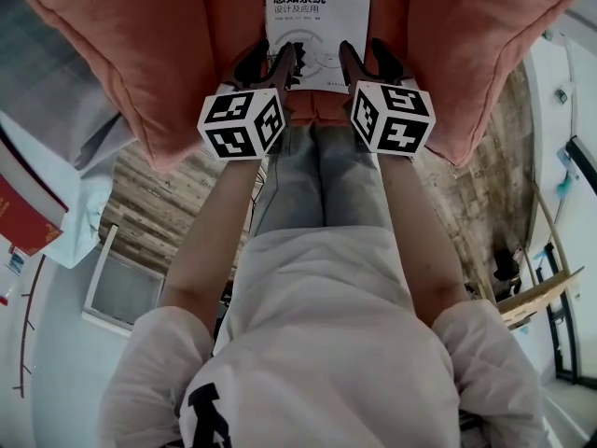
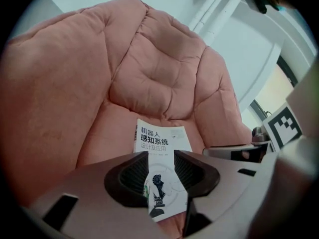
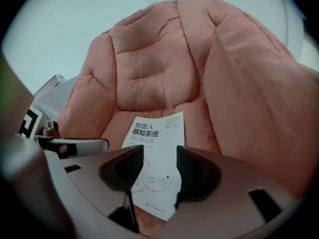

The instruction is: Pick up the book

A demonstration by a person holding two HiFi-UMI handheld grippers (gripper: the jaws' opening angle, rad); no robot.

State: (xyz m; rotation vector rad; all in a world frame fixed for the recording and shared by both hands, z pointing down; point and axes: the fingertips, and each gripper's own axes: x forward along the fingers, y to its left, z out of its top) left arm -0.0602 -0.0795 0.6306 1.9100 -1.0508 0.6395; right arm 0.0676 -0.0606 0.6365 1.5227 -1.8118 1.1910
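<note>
A white book (image 1: 317, 21) with dark printed characters lies flat on the seat of a pink padded armchair (image 1: 121, 54). My left gripper (image 1: 284, 63) hovers over the book's near left part with its jaws open and nothing between them. My right gripper (image 1: 359, 63) hovers over the near right part, also open and empty. In the left gripper view the book (image 2: 162, 143) shows through the gap between the jaws, with my left gripper (image 2: 161, 169) above it. In the right gripper view the book (image 3: 157, 148) lies below my right gripper (image 3: 160, 168), apart from the pads.
The armchair's thick arms (image 1: 485, 54) rise on both sides of the seat and its backrest (image 2: 159, 68) stands behind the book. A red book (image 1: 23, 208) sits on a surface at the left. A wooden frame (image 1: 536, 292) stands at the right over plank flooring (image 1: 154, 217).
</note>
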